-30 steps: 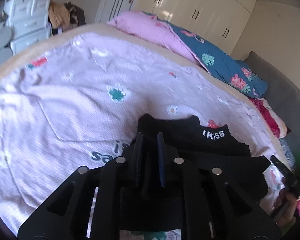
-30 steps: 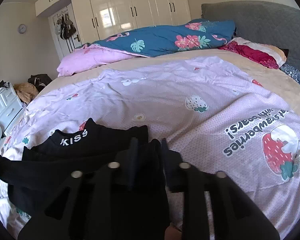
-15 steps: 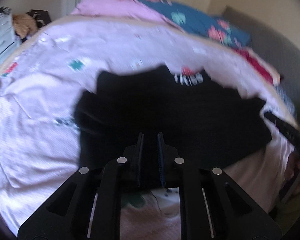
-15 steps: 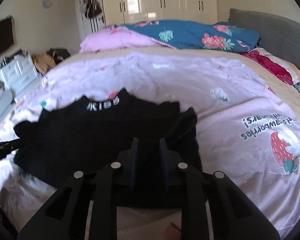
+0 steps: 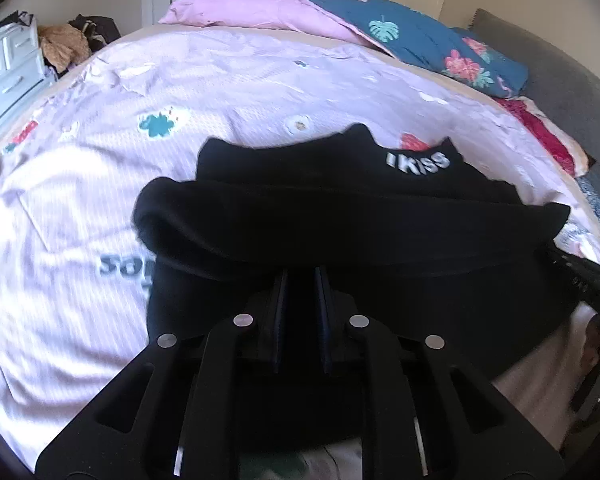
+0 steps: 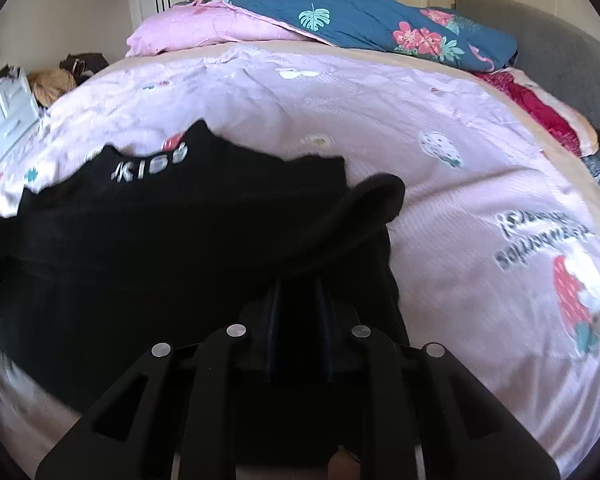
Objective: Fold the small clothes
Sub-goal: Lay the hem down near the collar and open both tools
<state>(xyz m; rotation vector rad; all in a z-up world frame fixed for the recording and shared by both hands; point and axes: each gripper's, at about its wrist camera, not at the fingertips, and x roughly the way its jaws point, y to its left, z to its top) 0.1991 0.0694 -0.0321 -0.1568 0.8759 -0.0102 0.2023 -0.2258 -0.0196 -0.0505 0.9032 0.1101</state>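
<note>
I have the black garment [image 5: 340, 232] spread on the pink bedspread [image 5: 220, 80], its white-lettered collar [image 5: 418, 159] facing the far pillows. My left gripper [image 5: 301, 280] is clamped tight on the near hem, cloth pinched between its pads. My right gripper [image 6: 298, 284] has just been closing, and black fabric sits between its jaws too; they look pressed on the opposite end of that hem, though black on black makes the contact hard to read.

Compared with 1 second ago, both views tilt lower and the garment fills far more of each picture. The near edge has been carried forward, so a rolled fold [image 5: 260, 224] now runs across the body, bulging at the left end and curling up at the right end [image 6: 374, 200]. The collar band is uncovered beyond it.

I judge this as the lengthwise fold about halfway over: the hem next needs laying flat toward the collar before I let go, or the roll will bunch.
</note>
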